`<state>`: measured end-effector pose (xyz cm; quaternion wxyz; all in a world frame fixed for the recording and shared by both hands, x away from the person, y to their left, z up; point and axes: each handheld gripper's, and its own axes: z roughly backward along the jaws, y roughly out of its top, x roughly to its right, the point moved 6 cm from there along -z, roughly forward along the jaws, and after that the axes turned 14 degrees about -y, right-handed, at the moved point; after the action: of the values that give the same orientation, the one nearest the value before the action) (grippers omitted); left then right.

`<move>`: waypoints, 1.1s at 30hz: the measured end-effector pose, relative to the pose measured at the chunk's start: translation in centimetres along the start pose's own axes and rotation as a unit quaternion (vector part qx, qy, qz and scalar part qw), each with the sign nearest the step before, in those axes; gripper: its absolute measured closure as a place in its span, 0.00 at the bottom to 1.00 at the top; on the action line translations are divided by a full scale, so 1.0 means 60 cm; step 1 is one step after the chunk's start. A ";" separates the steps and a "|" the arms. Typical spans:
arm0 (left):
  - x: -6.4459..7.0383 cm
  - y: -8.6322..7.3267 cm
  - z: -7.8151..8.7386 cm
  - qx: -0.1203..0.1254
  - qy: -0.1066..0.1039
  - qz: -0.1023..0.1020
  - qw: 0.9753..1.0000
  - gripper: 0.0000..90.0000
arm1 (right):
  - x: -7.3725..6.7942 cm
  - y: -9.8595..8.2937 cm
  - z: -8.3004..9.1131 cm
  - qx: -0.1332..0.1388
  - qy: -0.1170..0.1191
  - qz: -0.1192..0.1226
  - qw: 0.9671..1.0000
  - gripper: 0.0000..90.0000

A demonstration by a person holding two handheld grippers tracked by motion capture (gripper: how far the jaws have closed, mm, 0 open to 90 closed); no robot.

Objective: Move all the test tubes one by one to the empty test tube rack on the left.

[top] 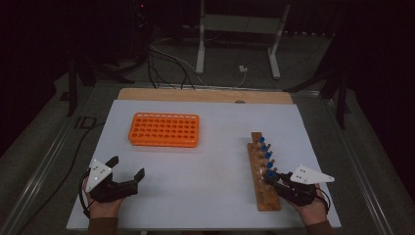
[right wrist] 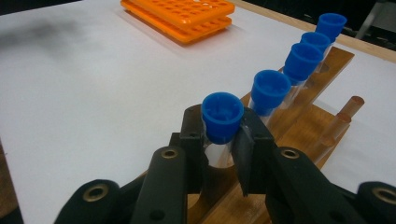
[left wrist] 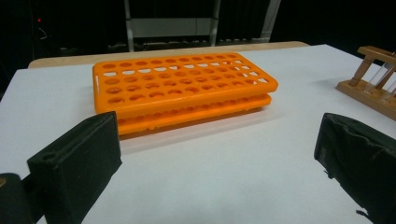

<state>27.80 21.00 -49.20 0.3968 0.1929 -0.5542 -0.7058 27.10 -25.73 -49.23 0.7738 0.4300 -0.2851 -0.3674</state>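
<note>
An orange tube rack (top: 164,129) with empty holes lies flat at the back left of the white table top (top: 210,166). On the right stands a wooden rack (top: 267,199) with a row of several blue-capped clear tubes (top: 265,147). My right gripper (right wrist: 223,140) is shut on the nearest tube (right wrist: 222,115), just under its blue cap; the tube stands in line with the others over the wooden rack (right wrist: 303,123). My left gripper (top: 128,166) rests at the front left, open and holding nothing, pointed at the orange rack (left wrist: 182,86).
The wooden rack (left wrist: 373,93) has bare holes at its near end. A wide stretch of white surface separates the two racks. Beyond the table's wooden far edge (top: 205,94) are cables and white metal stand legs (top: 200,49) on a dark floor.
</note>
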 end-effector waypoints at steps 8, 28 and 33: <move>0.002 -0.001 -0.002 -0.003 -0.004 -0.002 1.000 0.01 | 0.005 0.004 0.001 -0.006 -0.009 -0.001 1.000 0.84; 0.028 0.007 -0.020 -0.013 -0.027 -0.014 0.999 0.01 | 0.017 0.067 0.032 0.010 0.025 -0.017 1.000 0.85; 0.057 0.032 -0.036 -0.005 -0.053 -0.027 0.998 0.01 | 0.025 0.095 0.041 0.013 0.030 -0.016 0.999 0.85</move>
<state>27.94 16.86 -47.50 0.3485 0.1683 -0.5659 -0.7280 27.93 -25.99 -42.89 0.7704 0.4555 -0.2597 -0.3628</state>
